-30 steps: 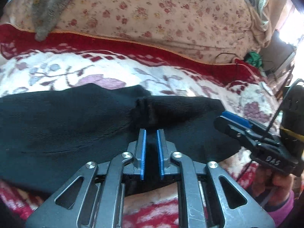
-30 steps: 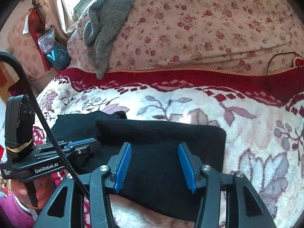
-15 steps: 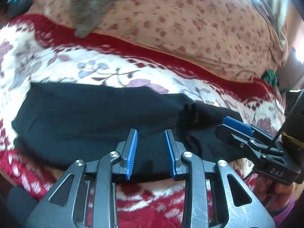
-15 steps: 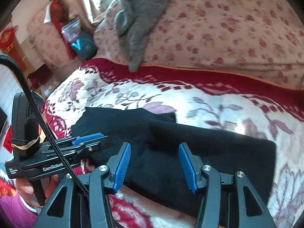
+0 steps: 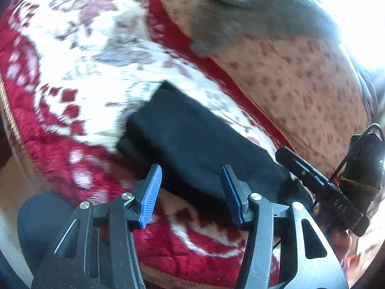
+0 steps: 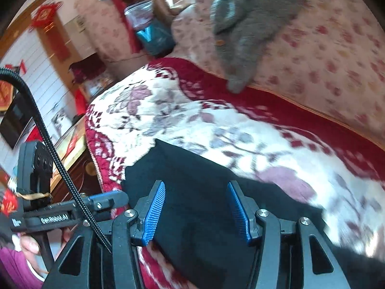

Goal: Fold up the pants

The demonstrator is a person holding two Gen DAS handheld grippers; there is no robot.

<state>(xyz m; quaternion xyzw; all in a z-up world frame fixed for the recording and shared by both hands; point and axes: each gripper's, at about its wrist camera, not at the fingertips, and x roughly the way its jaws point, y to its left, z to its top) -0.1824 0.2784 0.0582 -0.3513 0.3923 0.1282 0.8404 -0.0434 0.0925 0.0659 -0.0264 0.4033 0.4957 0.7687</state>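
Note:
The black pants (image 5: 192,142) lie flat as a long dark strip on the red and white floral blanket (image 5: 79,55). They also show in the right wrist view (image 6: 197,192). My left gripper (image 5: 190,192) is open and empty, its blue pads hovering at the near edge of the pants. My right gripper (image 6: 196,213) is open and empty over the pants' near part. The right gripper appears in the left wrist view (image 5: 320,185) at the right, and the left gripper appears in the right wrist view (image 6: 72,209) at the left.
A grey knit garment (image 6: 252,26) lies on a floral quilt (image 6: 324,55) behind the blanket. The bed's left edge (image 6: 96,149) drops off to furniture and a white wall (image 6: 36,77). A blue bag (image 6: 151,36) stands at the back.
Both views have swung left along the pants toward their left end. My left gripper opened from nearly shut to wide. The right gripper stayed open.

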